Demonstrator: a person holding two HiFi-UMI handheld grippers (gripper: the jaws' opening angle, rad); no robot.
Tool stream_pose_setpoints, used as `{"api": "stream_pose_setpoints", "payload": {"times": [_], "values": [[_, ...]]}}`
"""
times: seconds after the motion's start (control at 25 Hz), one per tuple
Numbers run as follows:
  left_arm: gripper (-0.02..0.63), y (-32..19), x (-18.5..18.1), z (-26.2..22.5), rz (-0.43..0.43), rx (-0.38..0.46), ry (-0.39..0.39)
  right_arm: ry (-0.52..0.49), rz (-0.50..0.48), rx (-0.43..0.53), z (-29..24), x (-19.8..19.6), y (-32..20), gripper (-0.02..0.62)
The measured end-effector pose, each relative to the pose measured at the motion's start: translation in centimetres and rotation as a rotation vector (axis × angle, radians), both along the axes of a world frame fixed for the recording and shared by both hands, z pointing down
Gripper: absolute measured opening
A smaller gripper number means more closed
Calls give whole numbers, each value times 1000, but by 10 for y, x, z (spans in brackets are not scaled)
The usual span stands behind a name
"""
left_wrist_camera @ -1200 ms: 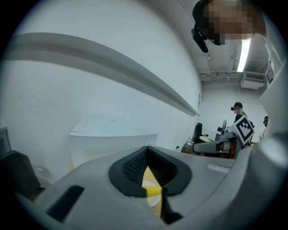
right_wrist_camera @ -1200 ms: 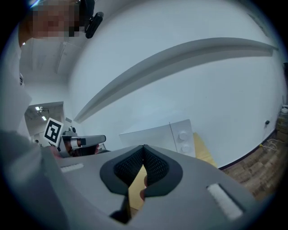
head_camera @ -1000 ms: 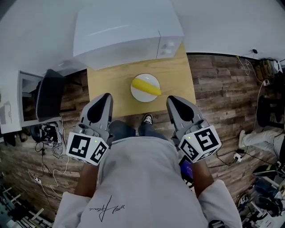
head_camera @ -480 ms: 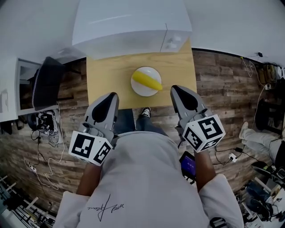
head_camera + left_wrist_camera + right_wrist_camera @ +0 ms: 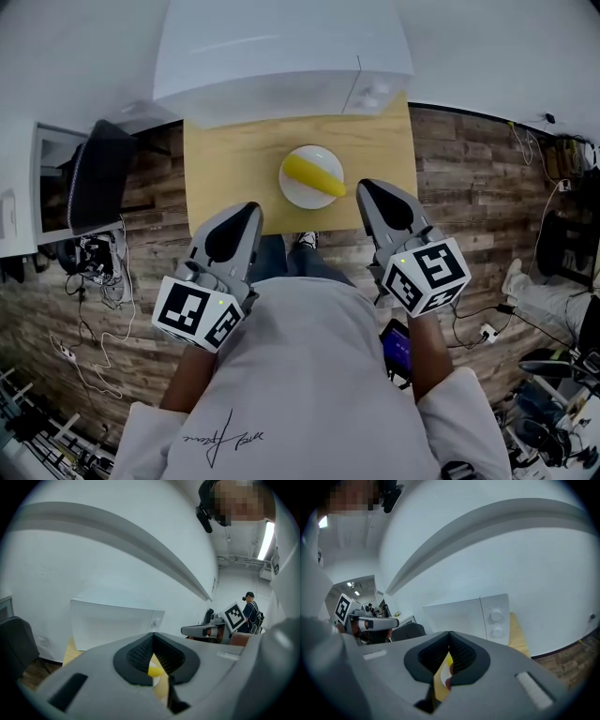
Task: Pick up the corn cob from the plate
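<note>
Wood-plank floor, white microwave at the far edge of a wooden surface, left gripper and right gripper at its near edge, the 2 with jaws together and empty, white plate just beyond them, yellow corn cob lying on the plate

This is a lab or recording room with a staged kitchen corner. At upper centre of the head view, a white microwave and a plate sit on a small wooden table against bare white walls. Loose cables and gear litter the plank floor at both edges. A dark chair stands at left.
</note>
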State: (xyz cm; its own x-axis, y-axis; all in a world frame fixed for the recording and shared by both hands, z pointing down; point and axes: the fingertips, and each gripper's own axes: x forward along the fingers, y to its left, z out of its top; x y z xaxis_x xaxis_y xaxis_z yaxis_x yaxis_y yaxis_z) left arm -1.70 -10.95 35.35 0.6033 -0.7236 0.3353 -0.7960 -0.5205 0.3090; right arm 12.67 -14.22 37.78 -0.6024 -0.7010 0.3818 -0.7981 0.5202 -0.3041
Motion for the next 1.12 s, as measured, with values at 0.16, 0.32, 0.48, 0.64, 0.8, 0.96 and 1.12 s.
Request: {"api": "stream_pose_setpoints", "payload": {"times": [0.16,0.32,0.48,0.64,0.8,0.96,1.12], "values": [[-7,-2,-1,1,-14,-6,2,28,3,6,9,-8,-4,12],[-6,-1,0,2,-21,-7,3,53,-13,-3,20,-14,-4,18],[-7,0,-1,2,-32,-7,4,73,-32,-6,29,-17,-5,34],[-6,2,-2,2,-42,-9,8,97,-52,-11,38,-21,-6,42],[-7,4,-4,3,-49,-8,6,136,-86,-14,47,-28,-5,55],[-7,6,-7,3,-51,-12,6,154,-110,-28,56,-34,-4,67],[-6,7,-8,3,-54,-13,7,163,-129,-43,65,-40,-5,78]]}}
